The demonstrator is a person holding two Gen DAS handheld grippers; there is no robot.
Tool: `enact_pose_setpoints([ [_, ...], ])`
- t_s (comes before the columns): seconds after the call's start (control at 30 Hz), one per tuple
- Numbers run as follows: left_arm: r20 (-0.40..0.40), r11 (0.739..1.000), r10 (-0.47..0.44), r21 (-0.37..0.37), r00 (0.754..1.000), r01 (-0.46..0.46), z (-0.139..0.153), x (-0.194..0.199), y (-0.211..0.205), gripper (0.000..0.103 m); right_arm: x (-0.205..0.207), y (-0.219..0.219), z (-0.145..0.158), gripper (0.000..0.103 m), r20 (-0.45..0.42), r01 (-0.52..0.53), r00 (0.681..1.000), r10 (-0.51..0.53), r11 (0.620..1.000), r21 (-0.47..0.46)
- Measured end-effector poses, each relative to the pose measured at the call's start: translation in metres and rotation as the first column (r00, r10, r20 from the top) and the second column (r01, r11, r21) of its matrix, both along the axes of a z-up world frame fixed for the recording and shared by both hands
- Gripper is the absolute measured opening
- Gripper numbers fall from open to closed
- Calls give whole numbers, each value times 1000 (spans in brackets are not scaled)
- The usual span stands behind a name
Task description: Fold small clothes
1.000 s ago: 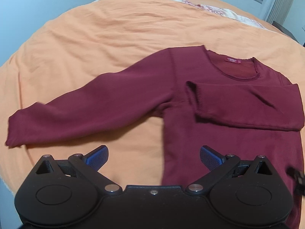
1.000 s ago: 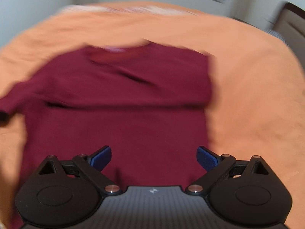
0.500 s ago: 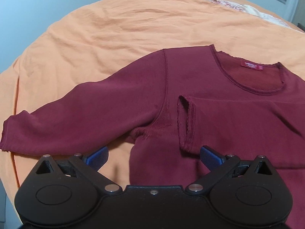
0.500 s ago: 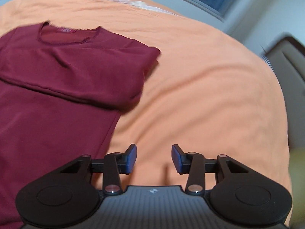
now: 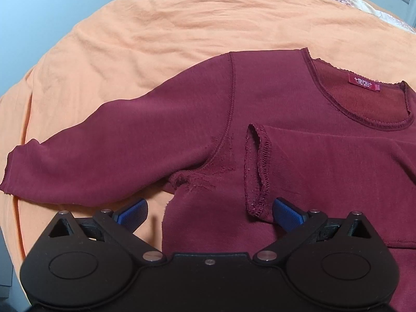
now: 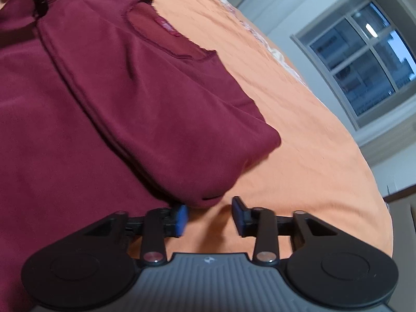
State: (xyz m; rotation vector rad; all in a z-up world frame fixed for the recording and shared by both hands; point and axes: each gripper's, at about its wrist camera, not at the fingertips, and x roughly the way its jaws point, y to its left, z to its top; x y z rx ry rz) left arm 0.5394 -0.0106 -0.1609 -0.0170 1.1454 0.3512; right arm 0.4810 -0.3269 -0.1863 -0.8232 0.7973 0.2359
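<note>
Both grippers have dropped closer to the maroon shirt [image 5: 299,119] lying flat on the orange bedspread [image 5: 161,26]. One sleeve [image 6: 182,140] is folded across the chest; the other sleeve [image 5: 109,140] stretches out over bare bedspread. Left gripper [image 5: 209,212] hovers wide apart; right gripper [image 6: 210,219], half-spread, sits at the folded edge.

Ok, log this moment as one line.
stage: sleeve folding | maroon shirt: flat on orange bedspread | one sleeve folded across chest, other spread | left tongs: open, empty | right tongs: open, empty
</note>
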Motion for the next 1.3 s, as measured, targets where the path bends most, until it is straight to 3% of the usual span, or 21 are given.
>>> enact_pose_setpoints([
  [0.13, -6, 1000, -6, 2, 1000, 6, -2, 2, -3, 102, -7, 0, 3, 12, 6, 5, 1000, -6, 999, 44],
  [0.2, -8, 1000, -13, 3, 1000, 13, -1, 4, -4, 102, -4, -3, 15, 9, 2, 66, 998, -66, 991, 120],
  [0.27, -8, 1000, -20, 8, 1000, 20, 0, 4, -6, 102, 0, -14, 35, 8, -10, 180, 983, -184, 947, 268],
  [0.3, -6, 1000, -24, 8, 1000, 24, 1, 4, -7, 102, 2, -23, 48, 7, -39, 266, 962, -270, 893, 362],
  [0.33, -5, 1000, -29, 4, 1000, 29, 1, 4, -8, 102, 5, -35, 58, 7, -92, 365, 926, -365, 812, 456],
  [0.4, -12, 999, -39, -4, 999, 38, -2, 4, -10, 102, 9, -60, 64, 7, -235, 541, 827, -511, 607, 582],
  [0.43, -21, 999, -43, -8, 999, 43, -4, 4, -11, 102, 9, -69, 60, 7, -288, 594, 785, -548, 534, 601],
  [0.47, -31, 999, -47, -9, 998, 47, -7, 4, -13, 102, 9, -76, 53, 7, -331, 633, 752, -571, 482, 607],
  [0.5, -38, 999, -51, -6, 998, 50, -9, 5, -14, 102, 8, -79, 44, 7, -360, 660, 728, -583, 456, 597],
  [0.6, -41, 998, -67, 12, 997, 68, -13, 6, -17, 102, 9, -79, 30, 7, -395, 683, 713, -579, 447, 578],
  [0.67, -41, 997, -75, 6, 996, 75, -10, 5, -16, 102, 7, -75, 31, 9, -376, 672, 726, -575, 480, 564],
  [0.73, -35, 997, -77, -7, 996, 77, -6, 2, -13, 102, 3, -72, 34, 11, -377, 680, 721, -581, 490, 545],
  [0.8, -30, 997, -70, -19, 997, 69, -1, -3, -9, 102, -3, -71, 36, 24, -381, 691, 712, -590, 491, 531],
  [0.87, -4, 999, -46, -19, 999, 46, 6, -14, -1, 102, -12, -69, 36, 64, -381, 704, 699, -605, 492, 512],
  [0.97, 53, 1000, -9, -10, 999, 10, 18, -36, 14, 102, -36, -63, 42, 88, -407, 714, 692, -596, 482, 508],
  [1.13, 83, 996, 91, -1, 992, -92, 32, -80, 57, 102, -75, -25, 51, 100, -391, 691, 720, -574, 536, 486],
  [1.3, 105, 972, 236, -41, 966, -233, 37, -120, 134, 102, -101, 27, 60, 103, -387, 646, 763, -518, 593, 480],
])
